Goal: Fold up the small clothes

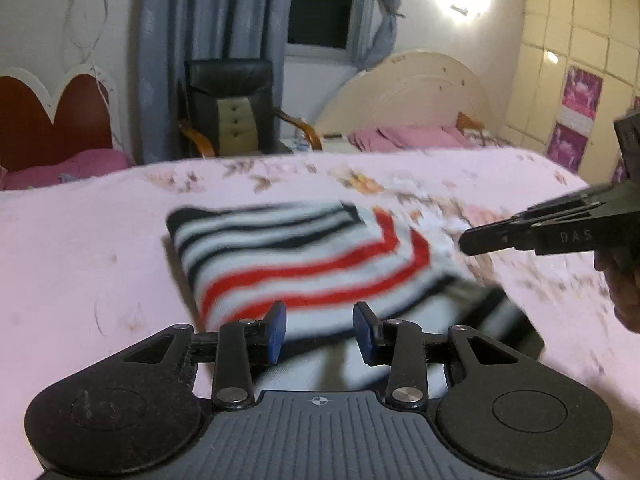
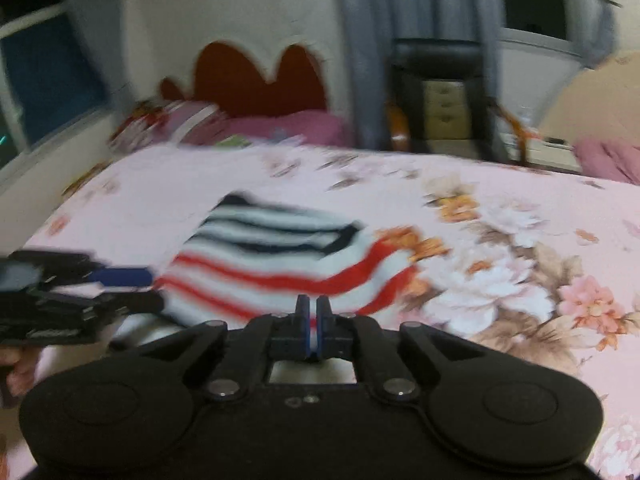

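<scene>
A small striped garment [image 1: 296,256], white with black and red stripes, lies partly folded on the pink floral bedsheet [image 1: 80,240]. My left gripper [image 1: 320,330] is open and empty at the garment's near edge. My right gripper [image 2: 312,312] is shut, with a bit of red-and-white cloth showing between its pads, at the garment's [image 2: 280,256] near edge. In the left wrist view the right gripper [image 1: 472,244] comes in from the right, shut, by the garment's right corner. In the right wrist view the left gripper [image 2: 132,288] is at the garment's left. Both views are blurred.
A black office chair [image 1: 232,108] stands beyond the bed, before grey curtains [image 1: 208,12]. A red heart-shaped headboard [image 1: 52,120] with pink pillows is at far left, a cream headboard [image 1: 412,96] at far right. The sheet [image 2: 500,260] stretches right of the garment.
</scene>
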The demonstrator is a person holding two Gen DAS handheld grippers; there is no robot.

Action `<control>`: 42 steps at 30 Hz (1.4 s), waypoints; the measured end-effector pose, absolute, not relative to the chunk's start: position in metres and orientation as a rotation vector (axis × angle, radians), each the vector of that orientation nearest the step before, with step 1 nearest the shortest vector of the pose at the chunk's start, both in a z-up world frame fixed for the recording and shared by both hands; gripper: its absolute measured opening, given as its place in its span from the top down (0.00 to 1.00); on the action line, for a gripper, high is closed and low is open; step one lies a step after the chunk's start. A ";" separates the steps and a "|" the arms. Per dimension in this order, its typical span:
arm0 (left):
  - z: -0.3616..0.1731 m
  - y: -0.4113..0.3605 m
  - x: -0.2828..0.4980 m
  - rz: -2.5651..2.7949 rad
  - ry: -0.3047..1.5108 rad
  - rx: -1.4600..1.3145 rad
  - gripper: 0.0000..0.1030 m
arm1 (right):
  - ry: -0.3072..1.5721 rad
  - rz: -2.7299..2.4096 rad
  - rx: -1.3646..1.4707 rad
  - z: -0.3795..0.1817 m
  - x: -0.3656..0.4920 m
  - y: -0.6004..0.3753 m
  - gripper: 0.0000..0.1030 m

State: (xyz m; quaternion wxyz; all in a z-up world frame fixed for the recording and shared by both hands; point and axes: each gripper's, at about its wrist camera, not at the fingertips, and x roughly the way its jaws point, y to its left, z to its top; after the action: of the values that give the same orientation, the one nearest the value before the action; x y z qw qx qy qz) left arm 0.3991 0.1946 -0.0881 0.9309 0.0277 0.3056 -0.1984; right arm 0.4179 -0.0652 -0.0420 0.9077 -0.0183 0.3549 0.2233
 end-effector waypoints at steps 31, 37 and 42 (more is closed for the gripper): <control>-0.119 0.177 0.334 -0.236 0.652 0.173 0.64 | 0.876 0.403 -0.104 -0.100 0.376 -0.063 1.00; -0.102 0.162 0.319 -0.133 0.652 0.160 0.17 | 0.855 0.377 -0.031 -0.087 0.369 -0.068 0.52; -0.078 0.146 0.282 -0.120 0.575 0.150 0.08 | 0.735 0.311 0.021 -0.057 0.331 -0.085 0.23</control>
State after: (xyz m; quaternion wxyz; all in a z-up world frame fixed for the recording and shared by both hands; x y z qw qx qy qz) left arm 0.2817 0.1456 -0.0783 0.9544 0.0741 0.2832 -0.0593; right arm 0.3306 -0.0850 -0.0572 0.9214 0.0102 0.3577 0.1516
